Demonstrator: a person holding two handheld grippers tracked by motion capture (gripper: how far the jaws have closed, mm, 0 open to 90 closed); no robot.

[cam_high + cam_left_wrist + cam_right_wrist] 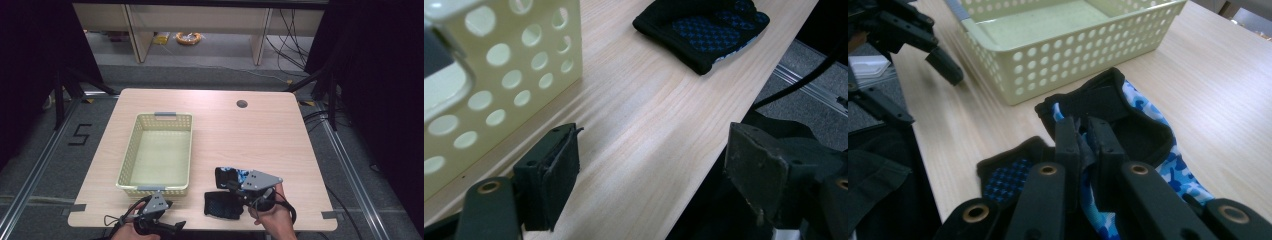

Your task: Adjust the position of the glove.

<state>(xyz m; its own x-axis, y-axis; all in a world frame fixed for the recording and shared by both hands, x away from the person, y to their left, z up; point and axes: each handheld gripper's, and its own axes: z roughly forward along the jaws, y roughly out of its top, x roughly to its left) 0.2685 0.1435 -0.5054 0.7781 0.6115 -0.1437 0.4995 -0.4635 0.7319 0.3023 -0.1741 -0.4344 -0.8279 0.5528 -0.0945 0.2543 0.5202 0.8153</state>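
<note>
**Ana:** The right gripper (1083, 137) is clenched on the edge of the blue camouflage glove (1168, 165), pinching a fold of its black cuff. That glove hangs partly lifted over the worktop (240, 135), just right of the basket (156, 190).

**Ben:** And the second glove (704, 30), the black one with the blue dotted palm?

**Ana:** It lies flat on the worktop near the front edge, right beside the held one. In the right gripper view the two seem to touch or overlap; which one, she cannot tell.

**Ben:** So that is the first risk. If the held glove drags across it, the black one could slide toward the edge and fall to the floor.

**Ana:** Yes. The other worry is the grip itself. The jaws hold only a thin bit of cloth, so a quick swing toward the basket could let it slip out short of the rim.

**Ben:** What about the left gripper (152, 212)?

**Ana:** It is released, jaws spread wide with nothing between them, waiting at the front corner of the basket. One jaw sits close to the perforated wall, so a careless move could nudge the basket away just as the glove arrives.

**Ben:** And a dangling glove could catch on the rim.
</note>
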